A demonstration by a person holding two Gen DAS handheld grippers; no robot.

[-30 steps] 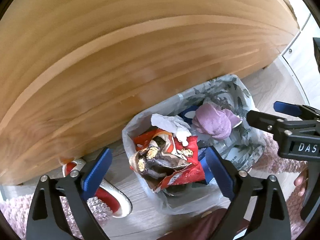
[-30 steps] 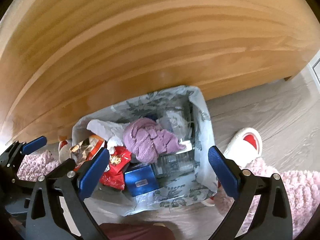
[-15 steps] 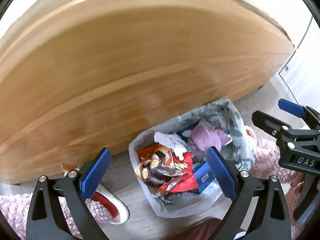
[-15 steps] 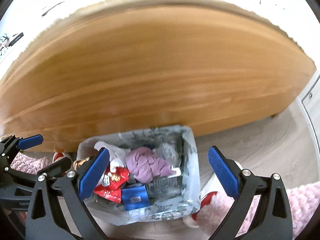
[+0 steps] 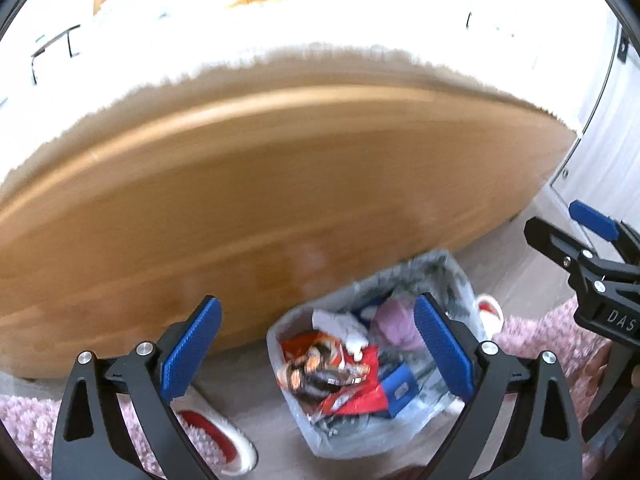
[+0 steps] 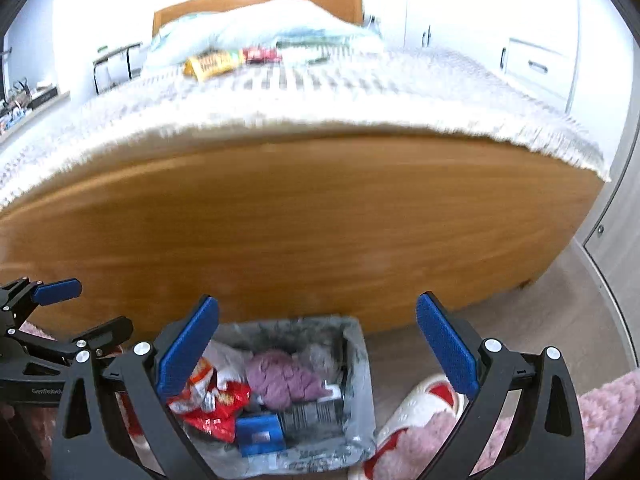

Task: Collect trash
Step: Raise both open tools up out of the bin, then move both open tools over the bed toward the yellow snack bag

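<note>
Trash remained on the bed, the largest thing in view: a yellow wrapper and a red wrapper lay near the pillow, well apart from both tongs. Below, at the foot of the wooden bed frame, the lined trash bin stood on the floor, already stuffed with red snack packets, a mauve crumpled cloth and a blue box. A slipper lay just beside the bin.

The wrappers looked light, thin and crinkly, probably slippery foil; pinching a free edge or crimped end would likely hold better than squeezing the flat middle.

The left gripper was spread wide, its pads clear of everything and carrying nothing. The right gripper was likewise wide apart and empty, hanging above the bin.
</note>
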